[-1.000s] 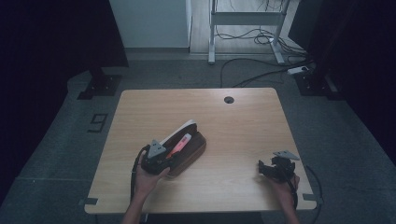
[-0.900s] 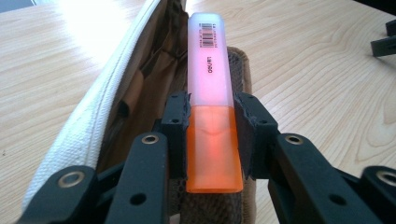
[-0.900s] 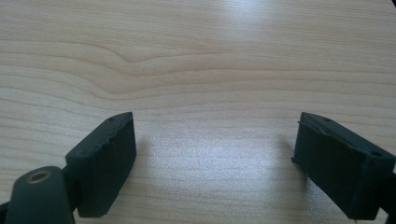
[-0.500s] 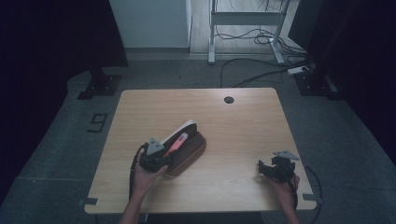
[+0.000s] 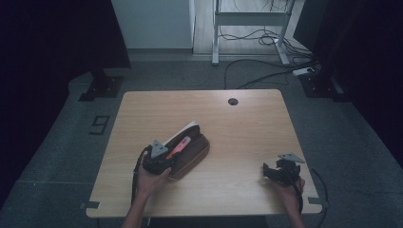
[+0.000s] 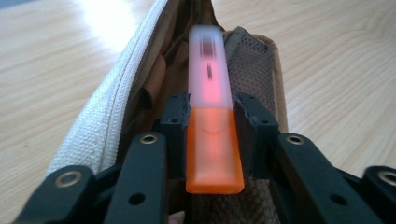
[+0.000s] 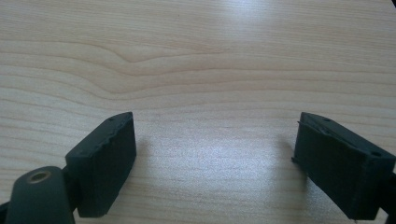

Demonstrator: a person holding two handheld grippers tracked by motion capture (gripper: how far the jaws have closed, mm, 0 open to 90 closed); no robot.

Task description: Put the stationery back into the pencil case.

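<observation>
Your left gripper point(image 6: 212, 140) has just been opening its jaws around the orange highlighter point(image 6: 211, 112). In the left gripper view a thin gap now shows on each side of the barrel, so the pads stand beside it rather than pressing on it. The jaws are narrow, with the highlighter between them but no longer squeezed. I read that as the release: the marker is being left in the pencil case point(image 5: 190, 151).

In the high view your left hand has shifted only slightly compared with 1 second ago, and the gripper sits at the near end of the case, as it did then. Your right gripper point(image 5: 277, 171) rests on the counter point(image 5: 247, 123) near the front right edge, in the same spot as before. Its jaws stand wide apart over bare wood with nothing between them.

The case is brown, with a pale zip edge point(image 6: 116, 93) lifted on one side, and it lies at an angle on the left half of the counter. The highlighter lies lengthwise along the open mouth, its frosted cap point(image 6: 208, 65) pointing into the case and its orange end toward you. A mesh pocket point(image 6: 252, 65) lines the inside just beside the cap. I cannot tell whether anything else is inside; the interior is dark.

Judging from this, you can draw the left gripper back, provided the marker stays settled.
</observation>
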